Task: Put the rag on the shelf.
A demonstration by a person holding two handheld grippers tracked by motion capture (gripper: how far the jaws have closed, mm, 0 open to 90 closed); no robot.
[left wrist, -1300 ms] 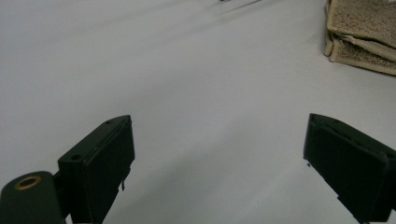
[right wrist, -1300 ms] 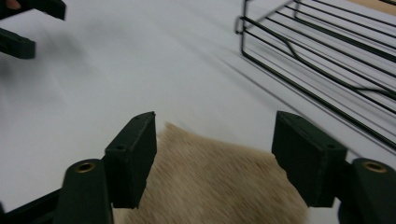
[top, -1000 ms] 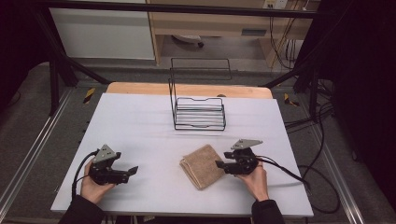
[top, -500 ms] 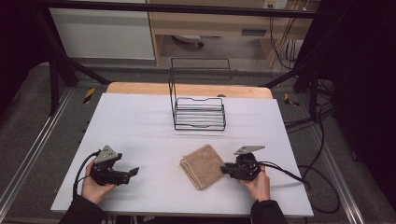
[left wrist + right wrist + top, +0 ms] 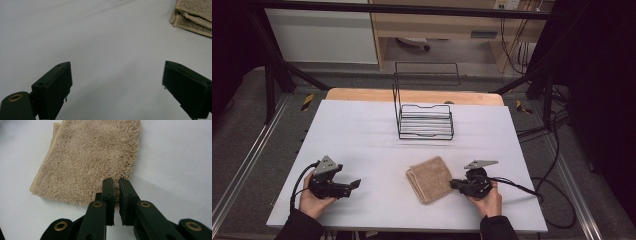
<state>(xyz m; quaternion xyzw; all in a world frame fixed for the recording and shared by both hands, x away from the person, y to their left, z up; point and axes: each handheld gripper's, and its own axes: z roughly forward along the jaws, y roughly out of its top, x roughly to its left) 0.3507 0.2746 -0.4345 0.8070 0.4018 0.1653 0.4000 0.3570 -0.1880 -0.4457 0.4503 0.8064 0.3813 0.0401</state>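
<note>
On table [image 5: 362,130] in high view, towel [image 5: 430,178] lies folded, near side of wire rack [image 5: 424,121]. R gripper [image 5: 456,184] sits at towel's right edge; L gripper [image 5: 354,185] rests well left of towel, apart from it. L gripper view: jaws wide, bare table between them, towel [image 5: 193,15] off at upper right w/ folded layers showing. R gripper view: jaws have just been closing, now narrow, nipping towel's [image 5: 87,162] near edge between pads; rest of towel flat on table beyond.

Folded towel [image 5: 193,17] cut off by left gripper view's corner
</note>
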